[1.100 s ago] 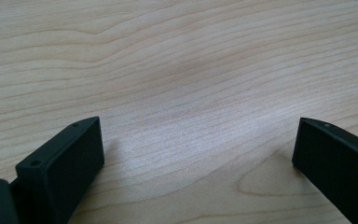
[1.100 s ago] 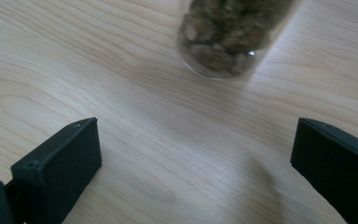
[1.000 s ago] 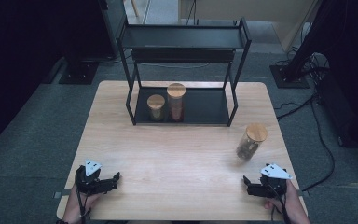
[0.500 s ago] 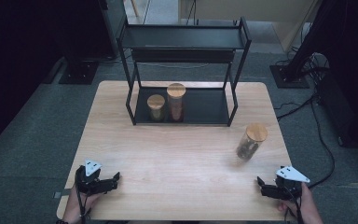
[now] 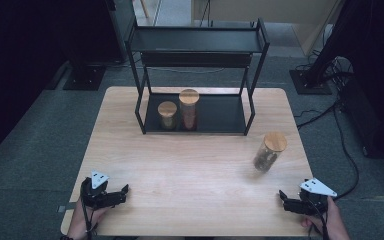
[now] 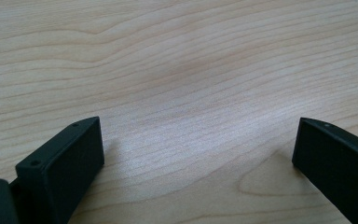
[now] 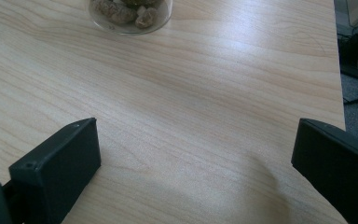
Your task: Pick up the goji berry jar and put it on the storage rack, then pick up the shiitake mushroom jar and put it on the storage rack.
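A glass jar point(image 5: 268, 152) with a wooden lid stands on the right side of the wooden table point(image 5: 190, 170); its base with brown contents point(image 7: 129, 13) shows at the top of the right gripper view. Two more lidded jars, a short one point(image 5: 167, 115) and a taller one point(image 5: 188, 108), stand on the bottom shelf of a black two-tier rack point(image 5: 197, 75) at the table's back. My left gripper point(image 5: 122, 192) rests open at the front left corner, its jaws wide apart over bare wood point(image 6: 196, 140). At the front right corner my right gripper point(image 5: 284, 198) is open, nothing between its jaws.
The table's right edge point(image 7: 340, 93) runs close beside my right gripper, with cables on the grey floor point(image 5: 340, 120) beyond it. Black stands and dark equipment point(image 5: 87, 75) surround the table's back. Bare wood lies between the grippers and the rack.
My right gripper has drawn back to the right and toward the front right corner. The left gripper and the jars have stayed put.
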`<action>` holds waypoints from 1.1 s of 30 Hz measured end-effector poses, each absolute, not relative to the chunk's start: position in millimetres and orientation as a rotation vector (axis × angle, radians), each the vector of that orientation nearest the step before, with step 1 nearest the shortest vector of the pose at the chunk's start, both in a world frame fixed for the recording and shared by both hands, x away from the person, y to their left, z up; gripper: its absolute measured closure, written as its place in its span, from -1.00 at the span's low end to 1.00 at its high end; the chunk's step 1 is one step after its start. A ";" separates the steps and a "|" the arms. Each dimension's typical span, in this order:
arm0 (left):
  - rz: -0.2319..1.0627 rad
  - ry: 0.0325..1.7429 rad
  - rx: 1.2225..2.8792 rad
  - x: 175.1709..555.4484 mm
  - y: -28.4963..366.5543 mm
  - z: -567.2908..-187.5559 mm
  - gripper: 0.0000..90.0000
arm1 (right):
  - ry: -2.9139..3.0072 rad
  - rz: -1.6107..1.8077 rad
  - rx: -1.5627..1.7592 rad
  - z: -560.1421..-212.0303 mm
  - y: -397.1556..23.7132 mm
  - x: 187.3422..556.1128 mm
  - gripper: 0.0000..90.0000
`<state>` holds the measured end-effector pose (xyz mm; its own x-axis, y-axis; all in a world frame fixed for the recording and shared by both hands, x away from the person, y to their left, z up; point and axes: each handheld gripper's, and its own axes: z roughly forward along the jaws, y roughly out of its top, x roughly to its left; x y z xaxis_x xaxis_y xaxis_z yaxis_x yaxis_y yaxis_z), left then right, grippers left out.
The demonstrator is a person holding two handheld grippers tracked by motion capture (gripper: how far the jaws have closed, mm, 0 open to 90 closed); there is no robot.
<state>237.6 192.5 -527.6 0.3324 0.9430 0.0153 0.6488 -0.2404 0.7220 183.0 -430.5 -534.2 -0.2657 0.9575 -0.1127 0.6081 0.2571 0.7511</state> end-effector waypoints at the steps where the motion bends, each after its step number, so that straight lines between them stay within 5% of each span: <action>1: 0.612 1.393 1.980 237.6 192.4 -527.6 -0.95 | 1.964 0.797 1.414 -534.2 -430.4 182.9 -0.98; 33: 0.612 1.391 1.982 237.8 192.5 -527.5 -0.95 | 2.005 0.849 1.466 -533.2 -402.9 212.4 -0.92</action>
